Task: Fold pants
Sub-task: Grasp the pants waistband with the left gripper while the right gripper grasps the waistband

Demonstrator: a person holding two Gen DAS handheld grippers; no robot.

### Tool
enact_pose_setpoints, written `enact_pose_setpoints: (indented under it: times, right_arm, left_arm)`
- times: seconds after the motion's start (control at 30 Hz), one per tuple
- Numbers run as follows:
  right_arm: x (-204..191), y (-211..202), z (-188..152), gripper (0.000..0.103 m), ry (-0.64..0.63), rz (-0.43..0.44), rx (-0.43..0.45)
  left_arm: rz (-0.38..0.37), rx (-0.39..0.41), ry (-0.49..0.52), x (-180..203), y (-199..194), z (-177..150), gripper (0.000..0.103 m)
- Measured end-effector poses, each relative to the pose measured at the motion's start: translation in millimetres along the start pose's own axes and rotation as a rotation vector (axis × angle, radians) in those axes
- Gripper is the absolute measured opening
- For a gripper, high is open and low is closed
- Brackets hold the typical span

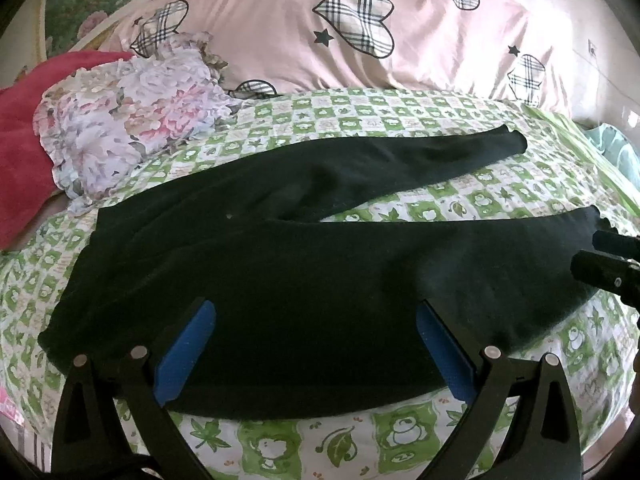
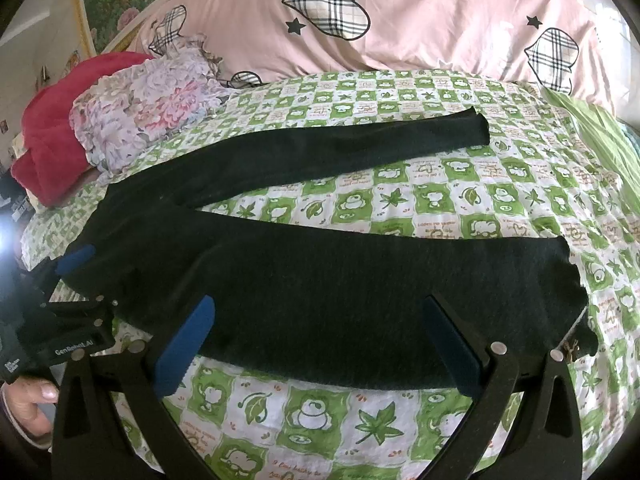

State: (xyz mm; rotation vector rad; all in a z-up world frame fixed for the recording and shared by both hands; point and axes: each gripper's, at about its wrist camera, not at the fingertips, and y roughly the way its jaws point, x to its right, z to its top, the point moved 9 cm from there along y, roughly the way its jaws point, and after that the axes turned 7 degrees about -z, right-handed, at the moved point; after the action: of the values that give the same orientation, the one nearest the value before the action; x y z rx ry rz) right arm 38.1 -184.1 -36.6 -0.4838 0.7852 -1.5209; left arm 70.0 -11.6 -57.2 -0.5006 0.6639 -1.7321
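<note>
Black pants (image 1: 280, 248) lie flat on the green-and-white checked sheet (image 1: 320, 448), waist to the left and both legs spread out to the right. My left gripper (image 1: 316, 308) is open, its blue pads (image 1: 188, 352) wide apart over the near edge of the hip area. In the right wrist view the pants (image 2: 280, 264) fill the middle. My right gripper (image 2: 320, 304) is open over the near leg, close to its lower edge. The right gripper (image 1: 586, 252) also shows by the near cuff. One of the left gripper's blue pads (image 2: 76, 259) sits at the waist end.
A floral ruffled pillow (image 1: 128, 120) and a red blanket (image 1: 24, 140) lie at the back left, near the waistband. A pink duvet with plaid hearts (image 1: 320, 40) runs along the back. A person's hand (image 2: 28, 400) holds the left gripper's handle.
</note>
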Motion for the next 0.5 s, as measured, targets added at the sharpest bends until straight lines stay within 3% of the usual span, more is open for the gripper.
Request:
enact_pose_setpoints:
  times: [0.3,0.5]
  right_arm:
    - [1.0,5.3,5.3,0.103,-0.005,0.018,-0.022]
    - [13.6,11.7,31.1,0.103,0.016,0.044,-0.032]
  left_arm:
    - [-0.016,-0.016,0.013,3.1,6.1,5.1,0.101]
    - [-0.051,-0.018,0.032,5.2,12.5,30.1,0.101]
